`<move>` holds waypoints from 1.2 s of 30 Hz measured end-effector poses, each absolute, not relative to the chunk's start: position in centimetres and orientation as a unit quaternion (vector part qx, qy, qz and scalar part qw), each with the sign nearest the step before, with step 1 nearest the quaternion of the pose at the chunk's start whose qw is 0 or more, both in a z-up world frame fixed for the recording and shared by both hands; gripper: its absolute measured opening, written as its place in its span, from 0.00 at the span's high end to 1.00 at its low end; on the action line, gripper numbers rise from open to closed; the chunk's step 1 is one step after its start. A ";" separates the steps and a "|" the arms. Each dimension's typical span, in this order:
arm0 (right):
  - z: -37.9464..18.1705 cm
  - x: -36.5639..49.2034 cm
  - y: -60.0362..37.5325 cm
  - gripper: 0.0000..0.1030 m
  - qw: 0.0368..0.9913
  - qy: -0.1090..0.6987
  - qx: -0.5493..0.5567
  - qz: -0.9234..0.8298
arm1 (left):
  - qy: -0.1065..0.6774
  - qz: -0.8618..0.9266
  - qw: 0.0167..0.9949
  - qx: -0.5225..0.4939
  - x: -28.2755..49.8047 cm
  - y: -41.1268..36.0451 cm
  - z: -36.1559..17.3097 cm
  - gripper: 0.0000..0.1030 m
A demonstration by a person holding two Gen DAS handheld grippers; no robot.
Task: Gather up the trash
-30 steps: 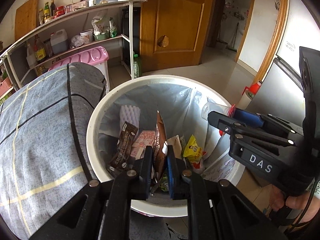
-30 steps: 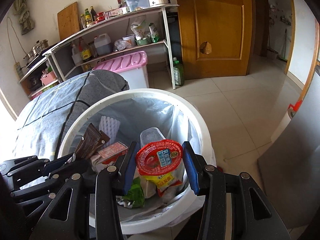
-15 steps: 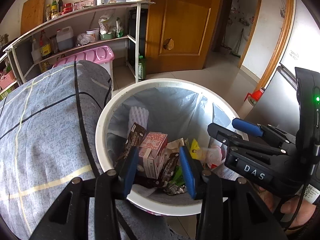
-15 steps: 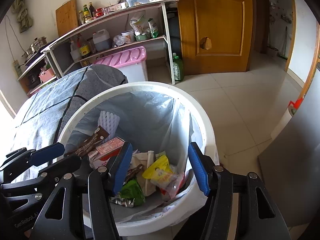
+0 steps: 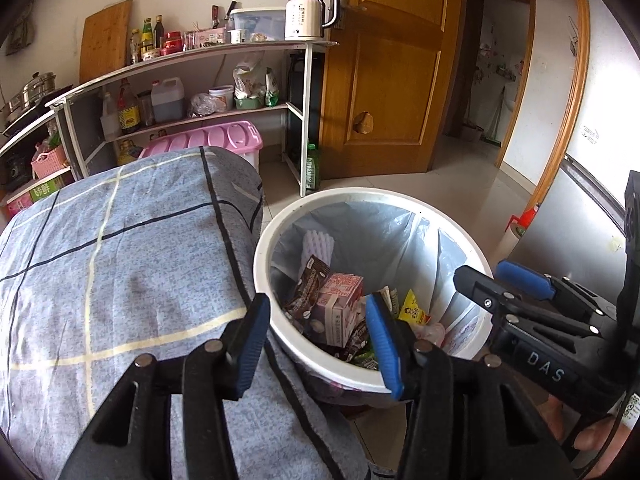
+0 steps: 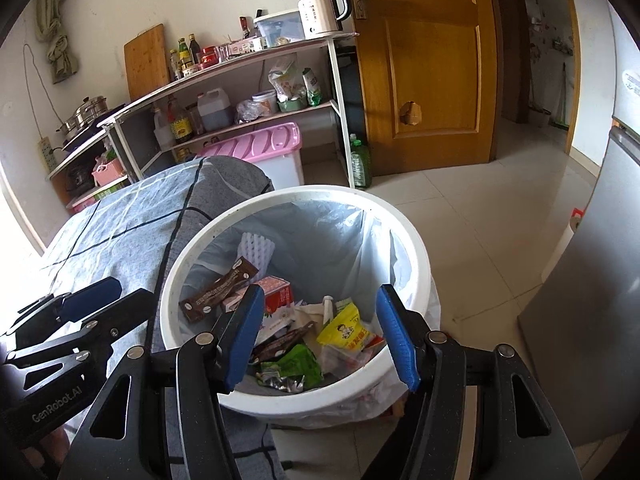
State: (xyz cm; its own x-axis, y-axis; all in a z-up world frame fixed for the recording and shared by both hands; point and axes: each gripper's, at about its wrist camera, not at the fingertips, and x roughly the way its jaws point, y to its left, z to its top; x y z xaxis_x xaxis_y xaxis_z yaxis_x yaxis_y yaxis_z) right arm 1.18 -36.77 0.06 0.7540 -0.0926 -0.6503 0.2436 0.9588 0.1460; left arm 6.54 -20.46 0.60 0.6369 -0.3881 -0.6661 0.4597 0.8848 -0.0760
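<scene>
A white trash bin [image 5: 340,196] [image 6: 416,240] with a clear liner stands beside the table. It holds a pink carton [image 5: 340,300] [image 6: 276,292], a brown wrapper [image 6: 218,290], a yellow packet [image 6: 344,330] [image 5: 412,312] and a green wrapper [image 6: 296,364]. My left gripper [image 5: 316,340] is open and empty above the bin's near rim and the table edge; it also shows in the right wrist view [image 6: 108,300]. My right gripper [image 6: 320,334] is open and empty over the bin; it also shows in the left wrist view [image 5: 500,276].
A table with a blue checked cloth [image 5: 120,260] lies left of the bin. Shelves with bottles [image 5: 180,92], a pink-lidded box [image 5: 216,140], a wooden door [image 5: 384,64] and a grey fridge [image 6: 592,280] stand around. The floor is tiled [image 6: 480,208].
Both grippers opened: the left let go of a wrapper and the right dropped a red-lidded cup into the bin. Both then pulled back and up from the bin.
</scene>
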 end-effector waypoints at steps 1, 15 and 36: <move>0.3 0.8 -36.4 0.43 0.932 0.334 0.108 -0.093 | 0.353 -0.232 0.905 0.047 6.3 -20.1 0.6 0.48; 0.9 -3.9 -33.6 0.43 0.944 0.295 0.096 -0.110 | 0.311 -0.192 0.929 0.052 2.9 -17.9 1.2 0.47; 0.8 -5.2 -32.8 0.43 0.946 0.290 0.094 -0.108 | 0.314 -0.182 0.930 0.055 1.3 -18.0 0.6 0.46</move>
State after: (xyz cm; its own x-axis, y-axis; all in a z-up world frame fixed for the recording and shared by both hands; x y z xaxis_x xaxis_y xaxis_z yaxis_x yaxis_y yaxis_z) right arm -5.23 -32.76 0.81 0.8085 -0.1490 -0.5693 0.2586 0.9590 0.1163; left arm 1.33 -17.97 0.61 0.7362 -0.3051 -0.6041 0.3736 0.9275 -0.0131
